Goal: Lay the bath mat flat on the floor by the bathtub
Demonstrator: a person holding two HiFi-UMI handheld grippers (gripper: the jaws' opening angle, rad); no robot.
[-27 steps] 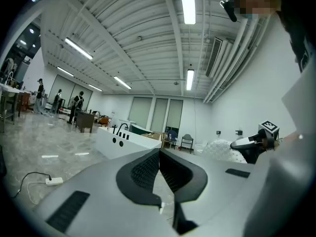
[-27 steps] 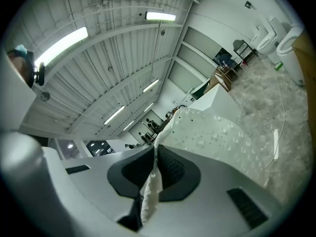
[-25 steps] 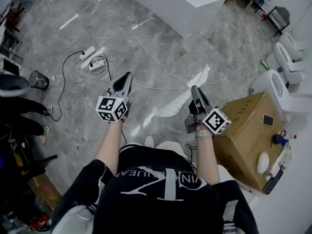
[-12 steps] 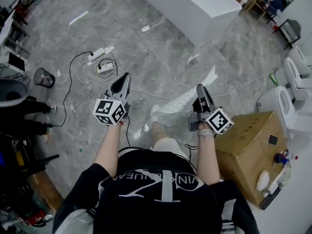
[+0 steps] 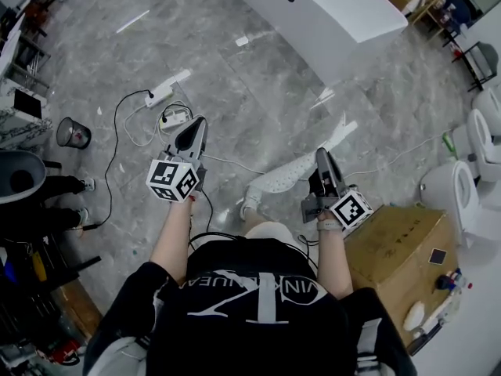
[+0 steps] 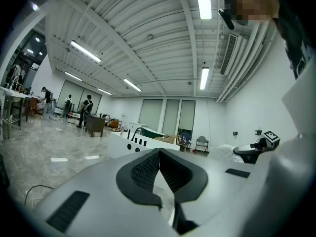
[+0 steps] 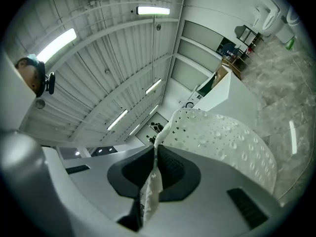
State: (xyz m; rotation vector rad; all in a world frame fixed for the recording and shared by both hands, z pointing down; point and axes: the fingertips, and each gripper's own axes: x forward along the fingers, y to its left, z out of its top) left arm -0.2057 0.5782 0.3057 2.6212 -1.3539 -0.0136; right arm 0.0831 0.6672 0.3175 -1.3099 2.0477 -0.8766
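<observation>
My right claw (image 5: pixel 321 157) is pinching the mat (image 5: pixel 291 175) edge (left claw (image 5: pixel 199 124) closed, empty); held one-sided, it's risking landing folded.

Reference: the person's position in the head view, with 12 o'clock straight ahead.

The bathtub (image 5: pixel 337 14) stands at 1 o'clock, well apart from the person. The bath mat (image 5: pixel 291 171) extends between person and bathtub, from 12 o'clock out toward 1 o'clock. One edge of it sits between the jaws of the right gripper (image 5: pixel 321 153). The left gripper (image 5: pixel 200 121) is at 11 o'clock, apart from the mat. Beyond it, a power strip (image 5: pixel 160 94) and coiled cables (image 5: pixel 176 117) lie on the floor (image 5: pixel 235 69). A wastebasket (image 5: pixel 73 132) stands at 10 o'clock. A cardboard box (image 5: pixel 399 249) stands at 3 o'clock, just beside the right arm. Toilets (image 5: pixel 450 182) stand behind the box at 2 o'clock.
</observation>
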